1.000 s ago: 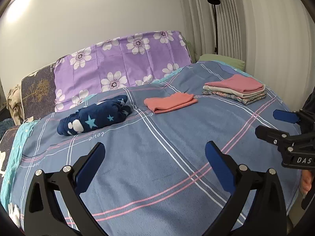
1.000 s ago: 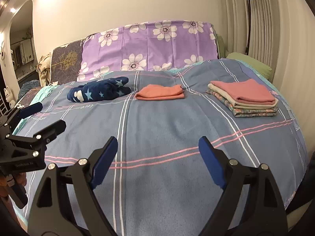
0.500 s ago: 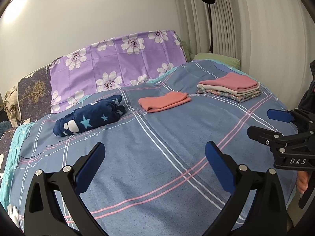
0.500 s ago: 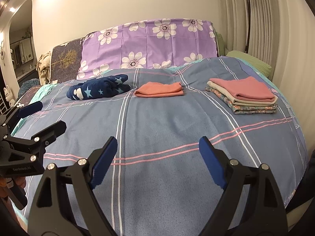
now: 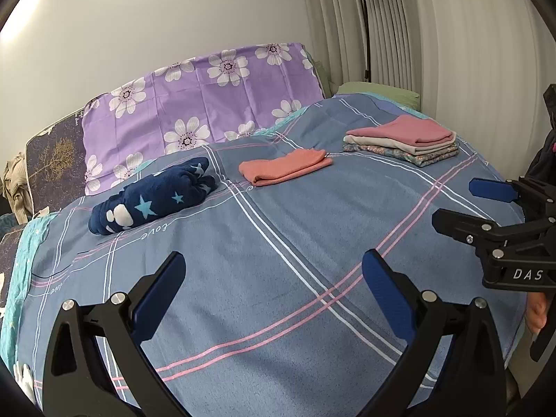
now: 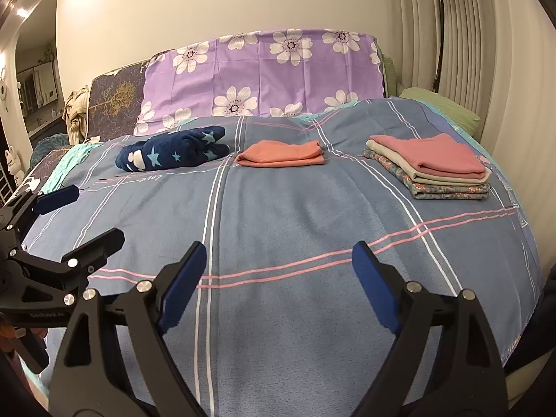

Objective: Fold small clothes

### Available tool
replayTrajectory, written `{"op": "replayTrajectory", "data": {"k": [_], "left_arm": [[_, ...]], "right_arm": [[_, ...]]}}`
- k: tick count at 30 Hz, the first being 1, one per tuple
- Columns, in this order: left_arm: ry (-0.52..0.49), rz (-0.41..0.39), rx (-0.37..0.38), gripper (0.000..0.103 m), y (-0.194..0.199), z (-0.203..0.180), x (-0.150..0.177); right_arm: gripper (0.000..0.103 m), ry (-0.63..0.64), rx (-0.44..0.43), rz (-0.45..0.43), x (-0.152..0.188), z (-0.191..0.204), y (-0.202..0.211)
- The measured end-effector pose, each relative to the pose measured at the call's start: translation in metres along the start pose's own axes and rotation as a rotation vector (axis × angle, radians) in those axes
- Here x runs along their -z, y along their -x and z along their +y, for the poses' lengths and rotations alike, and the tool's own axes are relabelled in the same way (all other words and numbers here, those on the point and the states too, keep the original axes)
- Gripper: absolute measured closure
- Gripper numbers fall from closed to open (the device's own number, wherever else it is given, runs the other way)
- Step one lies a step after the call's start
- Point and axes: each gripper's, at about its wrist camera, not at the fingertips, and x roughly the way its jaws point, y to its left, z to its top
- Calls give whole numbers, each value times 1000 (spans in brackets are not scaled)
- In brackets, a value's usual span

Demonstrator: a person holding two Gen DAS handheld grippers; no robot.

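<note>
On the blue plaid bed cover [image 5: 278, 243] [image 6: 295, 215] lie a rolled navy star-print garment [image 5: 153, 196] [image 6: 173, 153], a folded salmon garment [image 5: 285, 166] [image 6: 281, 154] and a stack of folded clothes topped in pink [image 5: 403, 140] [image 6: 431, 165]. All of them lie far ahead of both grippers. My left gripper [image 5: 272, 274] hangs open over bare cover near the bed's front, holding nothing. My right gripper [image 6: 279, 267] is open too, over bare cover, empty. Each gripper shows at the edge of the other's view, the right gripper [image 5: 486, 205] and the left gripper [image 6: 83, 213], both with jaws apart.
A purple flowered pillow [image 5: 208, 104] [image 6: 264, 76] and a dark tree-print cushion [image 5: 55, 160] stand at the headboard. A green pillow [image 6: 441, 109] lies at the back right by pleated curtains. A black floor lamp [image 5: 363, 17] stands behind. Beige cloth [image 6: 76, 111] is bunched at the far left.
The left wrist view has shifted slightly, so the clothes sit a little lower and further left in it. Both grippers stay open and empty; the clothes have not moved.
</note>
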Motion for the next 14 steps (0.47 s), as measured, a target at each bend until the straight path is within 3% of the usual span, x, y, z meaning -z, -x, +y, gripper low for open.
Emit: {"op": "replayTrajectory", "data": {"k": [14], "left_arm": [[-15, 4, -10, 1, -1, -1, 2]], "right_arm": [[14, 7, 7, 9, 1, -1, -4]]}}
